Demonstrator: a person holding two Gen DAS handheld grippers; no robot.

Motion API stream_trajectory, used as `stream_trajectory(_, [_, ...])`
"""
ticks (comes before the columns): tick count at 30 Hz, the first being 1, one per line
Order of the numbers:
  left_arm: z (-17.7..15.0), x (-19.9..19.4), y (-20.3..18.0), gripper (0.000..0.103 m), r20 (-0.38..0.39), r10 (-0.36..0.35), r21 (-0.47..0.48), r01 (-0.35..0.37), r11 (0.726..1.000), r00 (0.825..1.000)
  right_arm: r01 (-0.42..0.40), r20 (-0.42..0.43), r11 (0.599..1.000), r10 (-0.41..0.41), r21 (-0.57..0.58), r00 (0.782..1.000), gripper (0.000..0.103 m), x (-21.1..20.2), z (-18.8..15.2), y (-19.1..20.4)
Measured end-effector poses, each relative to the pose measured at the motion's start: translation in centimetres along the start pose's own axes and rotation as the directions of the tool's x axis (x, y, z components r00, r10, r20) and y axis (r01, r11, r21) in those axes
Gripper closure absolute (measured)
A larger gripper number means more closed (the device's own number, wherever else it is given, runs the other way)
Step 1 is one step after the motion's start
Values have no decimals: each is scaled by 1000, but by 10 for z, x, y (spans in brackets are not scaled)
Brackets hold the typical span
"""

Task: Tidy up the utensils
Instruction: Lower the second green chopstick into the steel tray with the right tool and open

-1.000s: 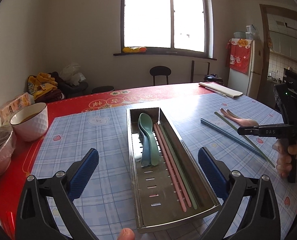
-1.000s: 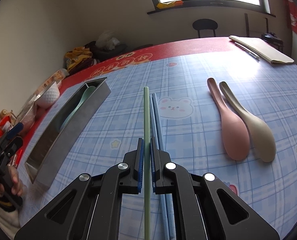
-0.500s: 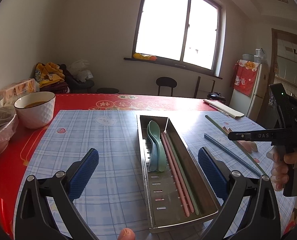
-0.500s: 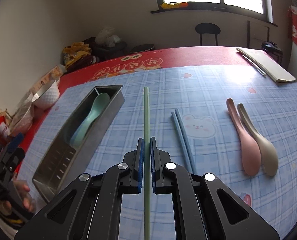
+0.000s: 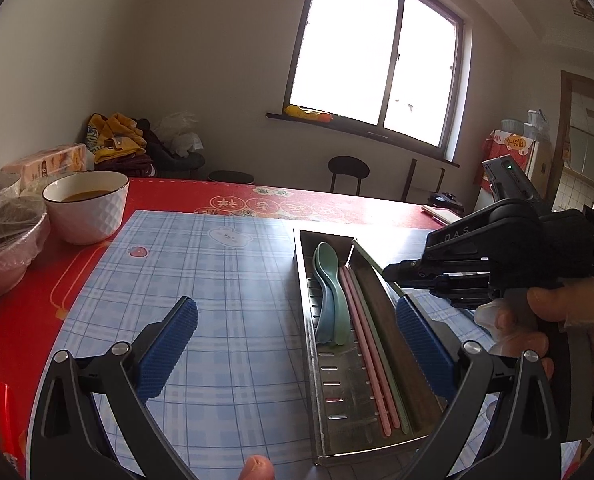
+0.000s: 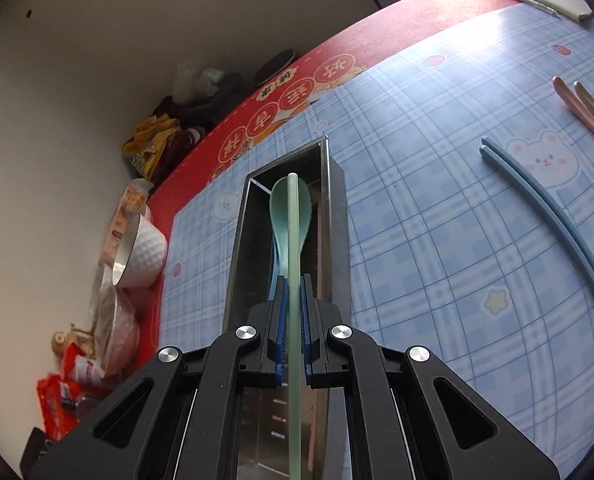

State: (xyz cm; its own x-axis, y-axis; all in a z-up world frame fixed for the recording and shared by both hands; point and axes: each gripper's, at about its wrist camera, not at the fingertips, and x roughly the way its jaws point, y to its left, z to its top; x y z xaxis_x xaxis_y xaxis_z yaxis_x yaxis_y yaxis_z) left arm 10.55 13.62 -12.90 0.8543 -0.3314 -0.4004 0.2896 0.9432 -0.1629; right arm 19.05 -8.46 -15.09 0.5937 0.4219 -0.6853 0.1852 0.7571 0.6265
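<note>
1. Right gripper [image 6: 293, 328]: blue fingers closed on a pale green plastic chopstick [image 6: 293, 240], held lengthwise above the long perforated stainless-steel tray [image 5: 309, 320].
2. Left gripper [image 5: 293, 354]: fingers spread wide, holding nothing, near end of tray between them.
3. Tray contents: green plastic spoon [image 5: 331, 280] on a blue one, pair of pink chopsticks [image 5: 367, 348], one green chopstick beside them.
4. Desk, blue plaid cloth [image 6: 437, 240]: pair of blue chopsticks [image 6: 549, 208], well apart from tray.
5. White ribbed bowl [image 5: 87, 208]: desk's left side.
</note>
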Motion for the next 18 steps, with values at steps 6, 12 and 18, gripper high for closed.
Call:
stream_trajectory(6, [-1, 0, -3, 6, -4, -1, 9, 1, 1000, 1000, 14, 2, 999, -14, 43, 1000, 97, 5, 3, -4])
stream_trajectory(12, [-1, 2, 0, 6, -13, 3, -4, -3, 1000, 1000, 15, -12, 998, -14, 63, 1000, 97, 11, 4, -11])
stream_trajectory(18, [0, 4, 0, 6, -20, 1, -3, -1, 1000, 1000, 12, -36, 998, -10, 60, 999, 96, 16, 3, -11])
